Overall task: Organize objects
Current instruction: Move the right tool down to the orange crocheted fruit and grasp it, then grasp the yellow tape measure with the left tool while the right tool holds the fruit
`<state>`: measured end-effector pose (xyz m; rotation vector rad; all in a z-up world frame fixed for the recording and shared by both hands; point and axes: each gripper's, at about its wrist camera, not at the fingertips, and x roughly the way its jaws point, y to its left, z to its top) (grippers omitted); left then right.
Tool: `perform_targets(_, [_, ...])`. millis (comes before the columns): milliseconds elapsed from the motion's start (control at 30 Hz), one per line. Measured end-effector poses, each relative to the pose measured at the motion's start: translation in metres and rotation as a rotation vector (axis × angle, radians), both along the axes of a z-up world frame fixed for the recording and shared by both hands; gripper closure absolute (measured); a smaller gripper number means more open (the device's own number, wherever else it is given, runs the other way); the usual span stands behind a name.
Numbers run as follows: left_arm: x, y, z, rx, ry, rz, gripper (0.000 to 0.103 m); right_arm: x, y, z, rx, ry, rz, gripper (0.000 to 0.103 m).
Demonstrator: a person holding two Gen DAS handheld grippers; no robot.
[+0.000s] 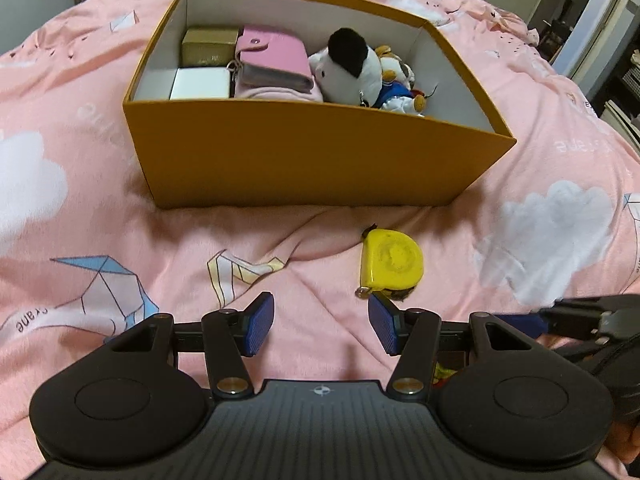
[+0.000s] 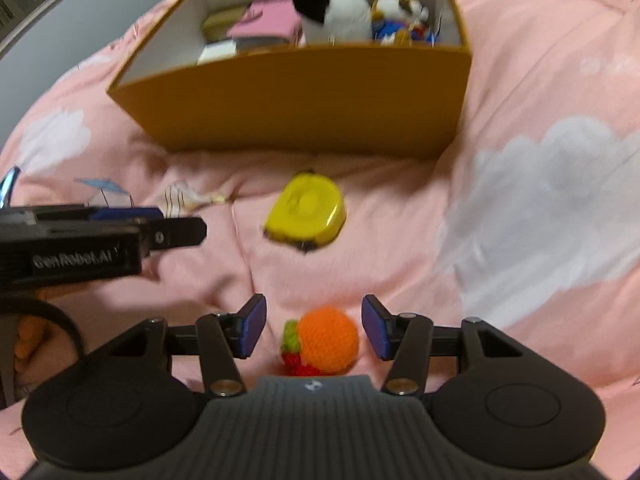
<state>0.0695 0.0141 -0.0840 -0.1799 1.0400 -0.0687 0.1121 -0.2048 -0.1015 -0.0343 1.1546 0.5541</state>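
An orange cardboard box stands on the pink bedspread and also shows in the right wrist view. It holds a pink wallet, a white box, a gold box and plush toys. A yellow tape measure lies in front of the box; it also shows in the right wrist view. My left gripper is open and empty, just short of the tape measure. My right gripper is open around an orange crocheted ball with green and red parts, not clamped.
The bedspread is wrinkled and soft. The left gripper's side juts into the right wrist view at left. The right gripper's side shows at the right edge of the left wrist view. A doorway is at far right.
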Motion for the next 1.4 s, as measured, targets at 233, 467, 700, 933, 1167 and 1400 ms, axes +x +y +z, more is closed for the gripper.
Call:
perform_targets(233, [0.0, 0.0, -0.002, -0.002, 0.011, 0.003, 0.039, 0.0, 0.009, -0.024, -0.063, 0.068, 0.021, 0.051])
perform_targets(467, [-0.001, 0.0, -0.003, -0.009, 0.01, 0.0, 0.039, 0.002, 0.008, -0.03, -0.074, 0.074, 0.013, 0.056])
perform_targets(700, [-0.001, 0.001, 0.001, -0.053, -0.024, -0.019, 0.039, -0.004, 0.007, -0.011, -0.06, -0.017, 0.017, 0.057])
perform_targets(933, [0.01, -0.007, 0.008, -0.091, -0.064, -0.072, 0.039, 0.004, -0.006, 0.018, -0.076, -0.17, -0.014, 0.057])
perform_targets(1167, [0.042, -0.017, 0.005, -0.17, -0.04, -0.07, 0.039, 0.028, -0.026, 0.025, -0.121, -0.26, -0.09, 0.057])
perform_targets(1400, [0.064, -0.032, -0.016, -0.209, 0.016, -0.078, 0.038, 0.046, -0.037, 0.014, -0.099, -0.229, -0.134, 0.057])
